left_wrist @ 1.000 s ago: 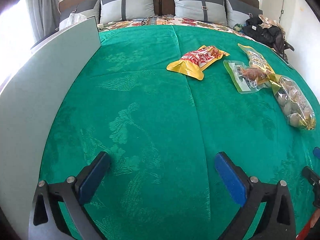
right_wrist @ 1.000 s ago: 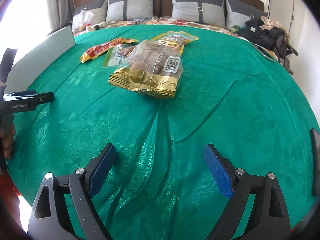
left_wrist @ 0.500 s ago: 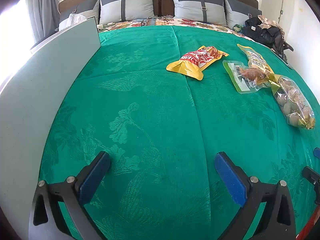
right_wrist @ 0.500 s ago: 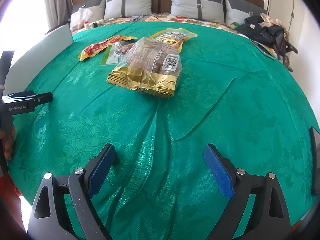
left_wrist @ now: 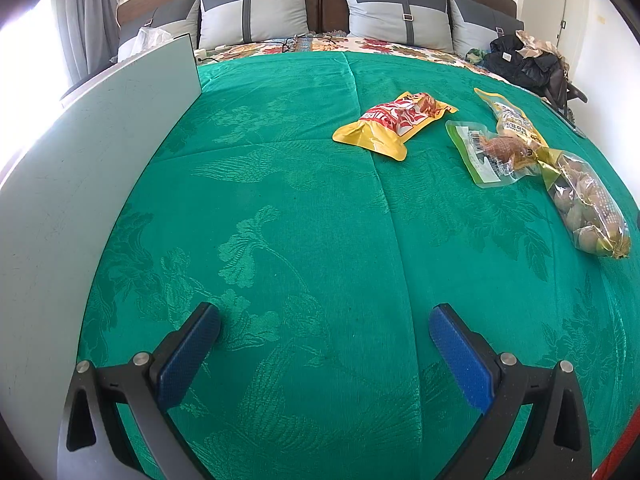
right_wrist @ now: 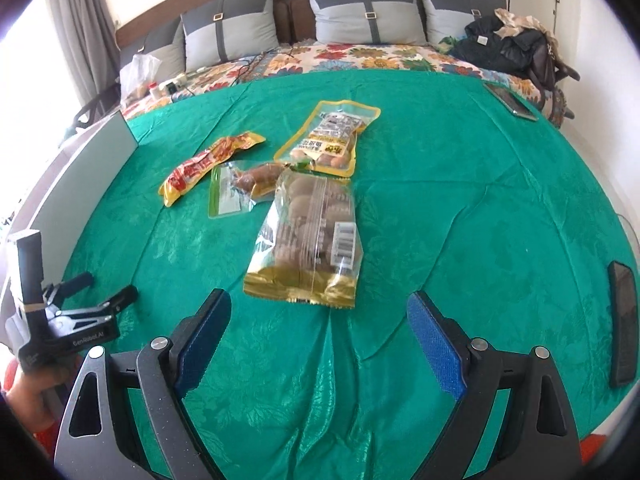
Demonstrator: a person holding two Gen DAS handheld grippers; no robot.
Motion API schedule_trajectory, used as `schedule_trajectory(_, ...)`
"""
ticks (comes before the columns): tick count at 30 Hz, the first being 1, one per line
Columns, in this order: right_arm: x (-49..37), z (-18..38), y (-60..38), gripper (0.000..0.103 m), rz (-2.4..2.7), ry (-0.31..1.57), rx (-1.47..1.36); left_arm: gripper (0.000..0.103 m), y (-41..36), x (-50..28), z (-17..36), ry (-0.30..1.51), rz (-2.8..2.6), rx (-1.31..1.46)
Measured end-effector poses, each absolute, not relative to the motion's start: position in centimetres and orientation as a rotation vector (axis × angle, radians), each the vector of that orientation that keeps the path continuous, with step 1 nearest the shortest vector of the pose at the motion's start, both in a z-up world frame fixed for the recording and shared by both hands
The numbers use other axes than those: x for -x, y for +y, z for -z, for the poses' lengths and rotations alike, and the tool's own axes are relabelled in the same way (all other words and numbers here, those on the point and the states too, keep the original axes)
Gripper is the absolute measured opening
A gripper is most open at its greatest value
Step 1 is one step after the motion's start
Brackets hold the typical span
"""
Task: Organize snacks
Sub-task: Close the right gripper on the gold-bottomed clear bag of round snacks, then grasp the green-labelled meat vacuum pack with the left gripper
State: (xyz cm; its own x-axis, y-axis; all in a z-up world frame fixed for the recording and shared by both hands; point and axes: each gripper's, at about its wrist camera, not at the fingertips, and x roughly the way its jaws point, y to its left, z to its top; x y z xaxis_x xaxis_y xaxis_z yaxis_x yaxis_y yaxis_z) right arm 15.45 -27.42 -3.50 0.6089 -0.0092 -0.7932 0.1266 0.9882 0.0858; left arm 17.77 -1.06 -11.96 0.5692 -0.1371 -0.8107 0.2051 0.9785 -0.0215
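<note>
Several snack packs lie on the green bedspread [left_wrist: 300,208]. A clear gold-edged bag of round snacks [right_wrist: 312,236] lies just ahead of my open, empty right gripper [right_wrist: 320,316]. Behind it lie a green-edged pouch [right_wrist: 236,188], a yellow pack [right_wrist: 332,136] and a red-and-yellow pack [right_wrist: 208,164]. In the left wrist view the red-and-yellow pack [left_wrist: 392,124], green-edged pouch [left_wrist: 484,152], yellow pack [left_wrist: 516,124] and clear bag [left_wrist: 588,208] lie far ahead to the right. My left gripper [left_wrist: 324,328] is open and empty over bare cloth; it also shows in the right wrist view [right_wrist: 100,292].
A pale grey board [left_wrist: 80,184] stands along the left edge of the bed. Pillows [right_wrist: 364,12] line the headboard. Dark clothes [right_wrist: 512,44] are piled at the back right. A phone [right_wrist: 516,106] lies at the far right and a dark flat object [right_wrist: 622,320] lies at the right edge.
My right gripper has moved forward and tilted, so the clear bag now lies closer to its fingers. The left gripper has barely moved. Both stay open.
</note>
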Motion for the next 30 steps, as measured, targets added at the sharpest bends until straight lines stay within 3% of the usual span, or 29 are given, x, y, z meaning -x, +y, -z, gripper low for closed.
schedule_trajectory(8, -22.3, 7.3, -26.4, 0.092, 0.146, 1.103, 0.046, 0.103, -1.1, -17.8, 11.9, 0.944, 0.201, -0.078)
schedule_trajectory(11, -22.5, 8.3, -28.1, 0.086, 0.104, 1.136, -0.069, 0.103, -1.1, -17.8, 12.0, 0.944, 0.201, -0.078)
schedule_trajectory(12, -22.3, 8.5, -28.5, 0.074, 0.087, 1.143, -0.097, 0.103, -1.1, -17.8, 11.9, 0.944, 0.201, -0.078)
schedule_trajectory(15, -20.7, 8.2, -29.4, 0.073, 0.082, 1.106, -0.081, 0.103, -1.1, -17.7, 11.9, 0.944, 0.200, -0.078)
schedule_trajectory(22, -15.2, 8.3, -33.7, 0.074, 0.151, 0.950, -0.002, 0.103, -1.1, -17.8, 11.9, 0.944, 0.200, -0.078)
schedule_trajectory(30, -15.2, 9.7, -36.1, 0.086, 0.139, 0.916, -0.056, 0.103, -1.1, -17.8, 11.9, 0.944, 0.199, -0.079)
